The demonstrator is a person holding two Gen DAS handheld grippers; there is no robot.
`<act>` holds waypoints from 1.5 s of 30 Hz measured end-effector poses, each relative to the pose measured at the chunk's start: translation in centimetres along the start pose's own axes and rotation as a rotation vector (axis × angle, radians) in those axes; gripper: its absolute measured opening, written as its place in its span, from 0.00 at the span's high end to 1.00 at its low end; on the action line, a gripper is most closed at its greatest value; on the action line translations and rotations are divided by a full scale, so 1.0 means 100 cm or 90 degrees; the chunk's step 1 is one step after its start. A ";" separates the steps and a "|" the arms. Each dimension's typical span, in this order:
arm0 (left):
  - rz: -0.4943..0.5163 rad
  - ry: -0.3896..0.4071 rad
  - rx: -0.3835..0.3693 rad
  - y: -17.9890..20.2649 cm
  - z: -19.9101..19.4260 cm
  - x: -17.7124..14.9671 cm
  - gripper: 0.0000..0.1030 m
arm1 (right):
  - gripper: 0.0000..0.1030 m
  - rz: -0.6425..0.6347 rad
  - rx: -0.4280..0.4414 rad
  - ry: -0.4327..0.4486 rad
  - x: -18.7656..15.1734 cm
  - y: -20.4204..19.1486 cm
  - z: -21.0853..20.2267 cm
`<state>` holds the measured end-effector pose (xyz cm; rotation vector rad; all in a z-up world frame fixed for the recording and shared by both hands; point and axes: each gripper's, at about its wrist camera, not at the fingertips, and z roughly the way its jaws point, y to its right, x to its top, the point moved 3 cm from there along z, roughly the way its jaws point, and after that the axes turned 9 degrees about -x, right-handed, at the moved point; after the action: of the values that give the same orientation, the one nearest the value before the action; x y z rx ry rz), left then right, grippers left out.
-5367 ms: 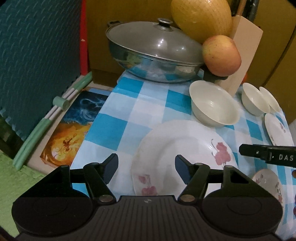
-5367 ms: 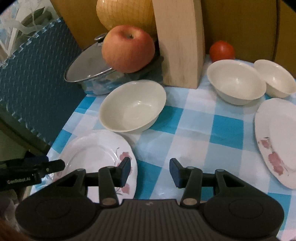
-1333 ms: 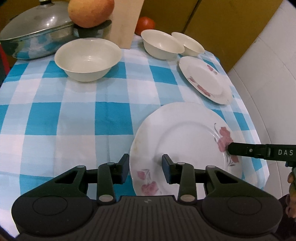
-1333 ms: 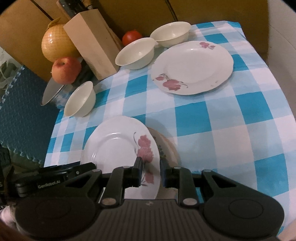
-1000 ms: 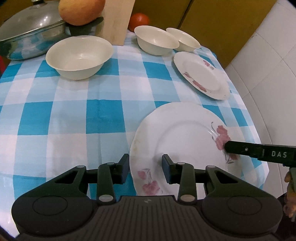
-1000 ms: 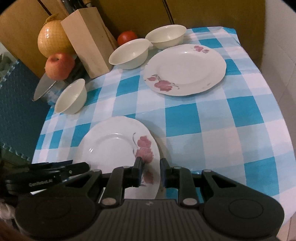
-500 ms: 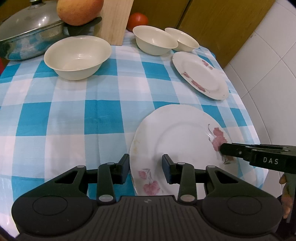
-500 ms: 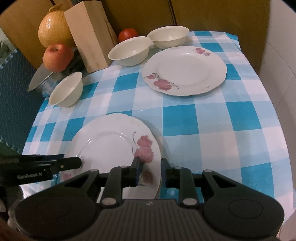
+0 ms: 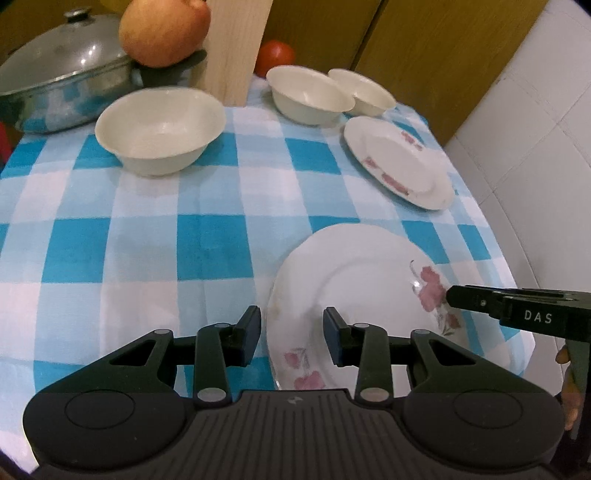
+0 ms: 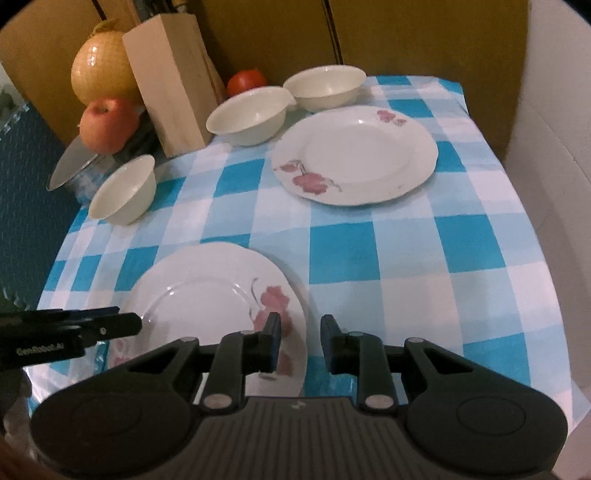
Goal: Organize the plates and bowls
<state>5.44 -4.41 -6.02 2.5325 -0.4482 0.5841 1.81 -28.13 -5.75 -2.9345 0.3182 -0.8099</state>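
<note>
A white plate with pink flowers [image 9: 362, 280] [image 10: 199, 295] is held at the near side of the checked table. My left gripper [image 9: 291, 328] is shut on its left rim. My right gripper [image 10: 300, 332] is shut on the opposite rim, by the flower. Each gripper's tip shows in the other view: the right gripper [image 9: 448, 295] and the left gripper [image 10: 136, 325]. A second flowered plate [image 9: 399, 166] [image 10: 354, 155] lies flat at the far right. Three cream bowls stand empty: one at the left [image 9: 160, 129] [image 10: 123, 192] and two touching at the back [image 9: 306, 94] [image 9: 364, 92].
A lidded steel pot [image 9: 62, 74], an apple [image 9: 162, 29], a wooden knife block [image 10: 170, 81], a tomato [image 10: 245, 81] and a netted melon [image 10: 99, 70] line the back. The blue-checked cloth [image 9: 207, 236] drops off at the right edge beside white tiles [image 9: 535, 147].
Both grippers, open over the table five seconds ago, now grip the flowered plate. A small dish that showed under the plate is out of sight. Over the last second the views shifted only slightly.
</note>
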 end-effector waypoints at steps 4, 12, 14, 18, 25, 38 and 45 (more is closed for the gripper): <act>-0.009 -0.011 -0.003 -0.004 0.003 -0.001 0.57 | 0.82 0.000 -0.004 -0.005 -0.002 0.002 0.002; -0.013 0.000 -0.010 -0.004 0.002 0.002 0.53 | 0.82 0.018 0.010 -0.006 -0.001 0.006 0.001; -0.020 0.003 -0.013 -0.005 0.001 0.003 0.53 | 0.82 0.023 0.013 -0.004 0.000 0.007 0.000; -0.020 0.009 -0.012 -0.005 0.001 0.006 0.53 | 0.82 0.033 0.019 -0.001 0.002 0.008 -0.001; -0.009 0.033 -0.003 0.000 0.000 0.025 0.51 | 0.82 0.046 0.020 -0.001 0.014 0.012 0.002; 0.038 0.043 0.029 0.020 0.027 0.062 0.47 | 0.82 0.068 -0.022 0.032 0.059 0.032 0.011; 0.044 0.038 0.034 0.024 0.043 0.079 0.44 | 0.82 0.080 -0.035 0.038 0.072 0.042 0.017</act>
<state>12.59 -10.27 -4.66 2.5513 -0.5056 0.7048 7.92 -33.78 -4.17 -2.9087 0.5315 -0.8865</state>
